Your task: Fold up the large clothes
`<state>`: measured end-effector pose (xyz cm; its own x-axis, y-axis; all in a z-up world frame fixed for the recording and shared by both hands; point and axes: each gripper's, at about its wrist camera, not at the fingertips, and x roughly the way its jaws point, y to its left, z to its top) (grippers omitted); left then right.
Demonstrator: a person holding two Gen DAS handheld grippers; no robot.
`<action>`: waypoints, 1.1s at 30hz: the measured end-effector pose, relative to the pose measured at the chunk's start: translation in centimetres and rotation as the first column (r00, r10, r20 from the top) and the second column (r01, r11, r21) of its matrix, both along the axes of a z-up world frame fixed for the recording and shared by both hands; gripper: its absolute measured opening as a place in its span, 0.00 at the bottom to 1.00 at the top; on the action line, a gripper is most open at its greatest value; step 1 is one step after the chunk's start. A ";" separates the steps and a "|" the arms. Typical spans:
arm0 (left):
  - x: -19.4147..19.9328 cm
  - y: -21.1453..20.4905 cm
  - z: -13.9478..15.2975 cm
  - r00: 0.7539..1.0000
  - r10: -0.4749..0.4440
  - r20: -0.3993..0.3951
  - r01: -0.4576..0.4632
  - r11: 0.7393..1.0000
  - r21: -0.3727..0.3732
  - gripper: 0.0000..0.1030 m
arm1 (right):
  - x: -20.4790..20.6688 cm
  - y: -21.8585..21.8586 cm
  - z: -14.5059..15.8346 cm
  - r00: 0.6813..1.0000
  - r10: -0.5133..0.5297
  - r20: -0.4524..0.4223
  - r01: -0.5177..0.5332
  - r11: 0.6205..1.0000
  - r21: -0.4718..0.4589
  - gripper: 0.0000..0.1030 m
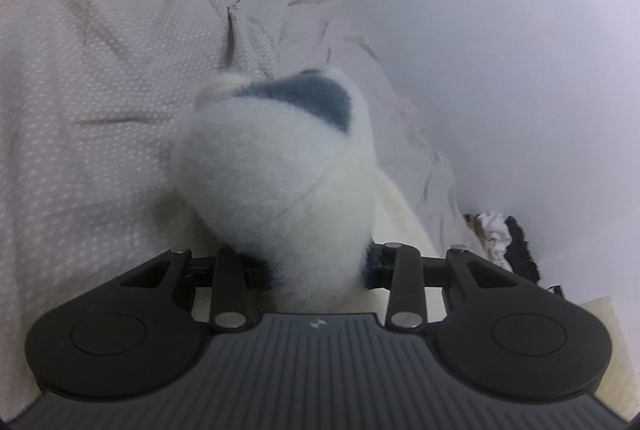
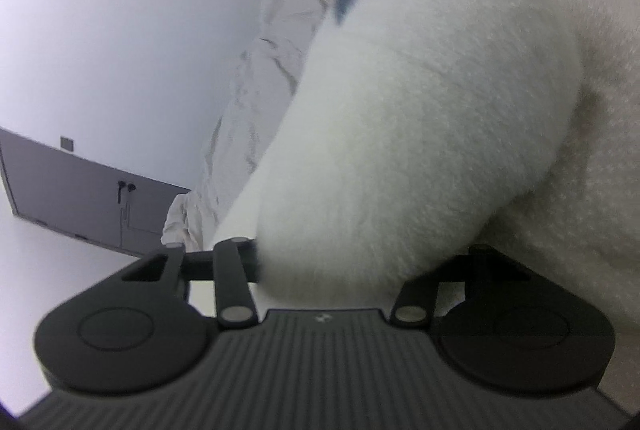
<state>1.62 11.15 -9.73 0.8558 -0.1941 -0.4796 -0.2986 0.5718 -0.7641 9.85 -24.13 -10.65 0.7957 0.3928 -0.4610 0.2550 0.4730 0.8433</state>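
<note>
Gripping a bunched fold of the fluffy white sweater (image 1: 276,182) straight ahead between its fingers, the left gripper (image 1: 316,266) hangs over the bedsheet (image 1: 100,70); the right gripper (image 2: 332,266) pinches another thick fold (image 2: 420,118) likewise. Such bulky, slippery pile could slide free if either pulls unevenly, spoiling the fold.

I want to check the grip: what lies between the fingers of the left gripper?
In the left wrist view, a bunched fold of the fluffy white garment with a blue patch fills the left gripper; its fingers are hidden under it.
</note>
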 end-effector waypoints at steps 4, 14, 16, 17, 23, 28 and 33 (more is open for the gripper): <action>-2.2 0.2 0.8 0.999 -0.023 0.032 0.023 1.000 -0.003 0.39 | -1.4 1.5 2.0 0.999 0.020 0.034 -0.018 0.999 -0.051 0.51; -5.0 -1.1 5.4 0.987 -0.098 0.129 0.096 0.995 0.019 0.39 | -4.9 0.5 7.3 0.992 0.025 0.123 -0.018 0.998 -0.059 0.51; -4.7 -2.2 6.9 0.982 -0.121 0.148 0.116 0.993 0.036 0.39 | -3.6 -0.9 8.1 0.990 0.020 0.142 -0.011 0.998 -0.059 0.51; -4.3 -2.6 7.6 0.979 -0.129 0.155 0.125 0.991 0.036 0.39 | -3.4 -1.4 8.6 0.988 0.019 0.151 -0.010 0.998 -0.060 0.51; -0.2 -7.3 12.0 0.961 -0.203 0.186 0.196 0.979 0.054 0.39 | -1.1 -5.3 12.3 0.984 -0.001 0.178 0.014 0.998 -0.068 0.51; 6.4 -12.9 14.9 0.937 -0.274 0.219 0.262 0.962 0.080 0.40 | 2.1 -9.7 16.3 0.973 -0.055 0.225 0.077 0.993 -0.092 0.51; 14.4 -19.3 15.9 0.913 -0.336 0.232 0.325 0.942 0.084 0.40 | 6.0 -14.6 18.4 0.959 -0.114 0.259 0.151 0.980 -0.128 0.51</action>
<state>16.02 -8.13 6.21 0.8365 -0.4696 -0.2823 0.1019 0.6396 -0.7619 15.82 -38.78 7.76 0.9329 0.2197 -0.2852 0.1141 0.5710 0.8130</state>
